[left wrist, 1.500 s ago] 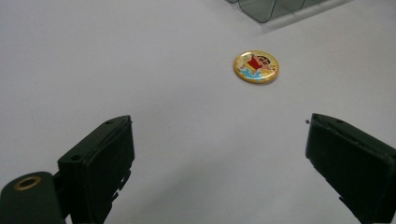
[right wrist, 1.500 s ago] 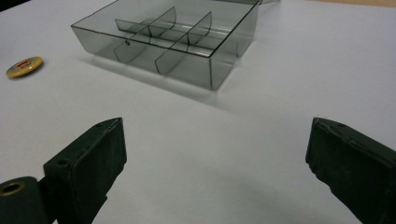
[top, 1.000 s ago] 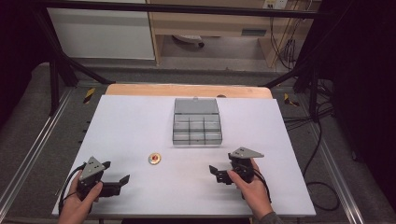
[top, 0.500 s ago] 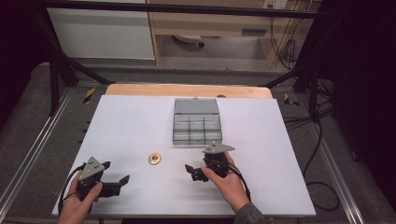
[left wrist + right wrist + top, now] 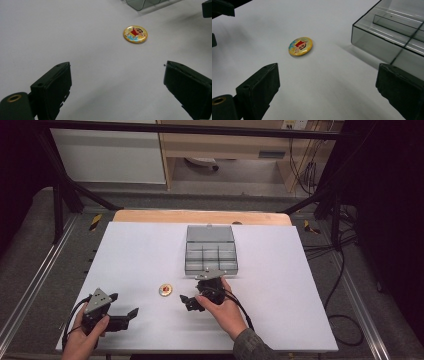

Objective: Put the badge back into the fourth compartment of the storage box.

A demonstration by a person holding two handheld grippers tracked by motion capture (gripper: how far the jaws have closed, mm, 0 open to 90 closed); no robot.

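The printed figure on the badge [image 5: 166, 290] is too small to make out in the high view — just a yellow disc with a red spot. In the left gripper view the clear box [image 5: 147, 3] is cut off by the top edge, leaving one corner, and the dark piece at the upper right edge is too cropped to identify. In the right gripper view the box [image 5: 392, 32] runs off the right edge — its far compartments cannot be counted.
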